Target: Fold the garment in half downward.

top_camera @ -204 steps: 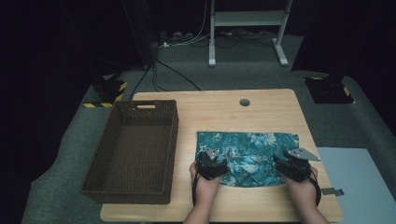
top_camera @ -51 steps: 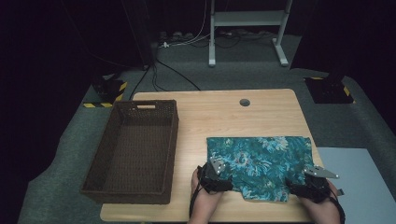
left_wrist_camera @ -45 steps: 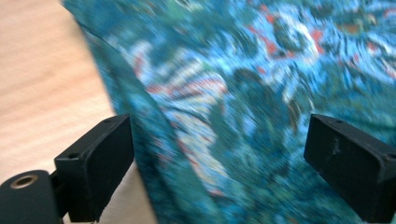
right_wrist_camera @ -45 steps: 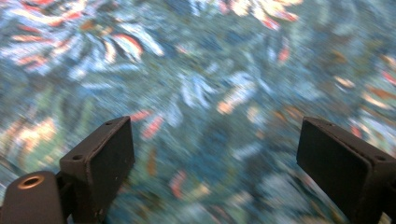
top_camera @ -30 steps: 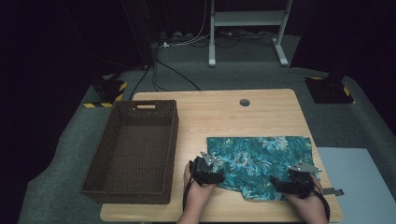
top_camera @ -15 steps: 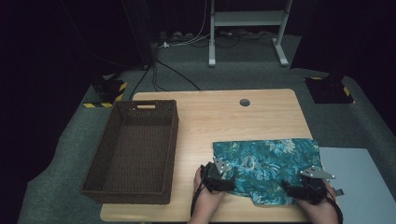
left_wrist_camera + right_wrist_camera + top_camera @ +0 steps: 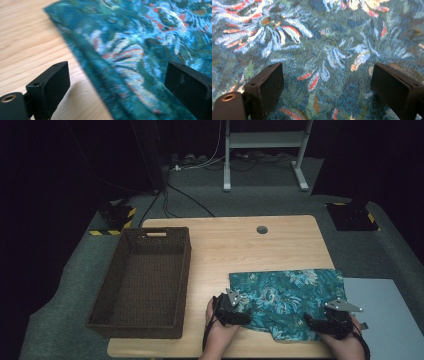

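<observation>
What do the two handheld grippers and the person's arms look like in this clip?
Both the left gripper and the right gripper are black, each topped by a grey three-cornered plate. Their fingers are flat, black rectangular blocks with small screw holes, and a brass-coloured ring sits at the lower left corner. A dark cable trails down the left forearm. No sleeves show on the forearms.

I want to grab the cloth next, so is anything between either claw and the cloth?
Nothing visible. The left claw stands open over the cloth's left edge, and the right claw stands open right above its pattern, with no object between.
</observation>
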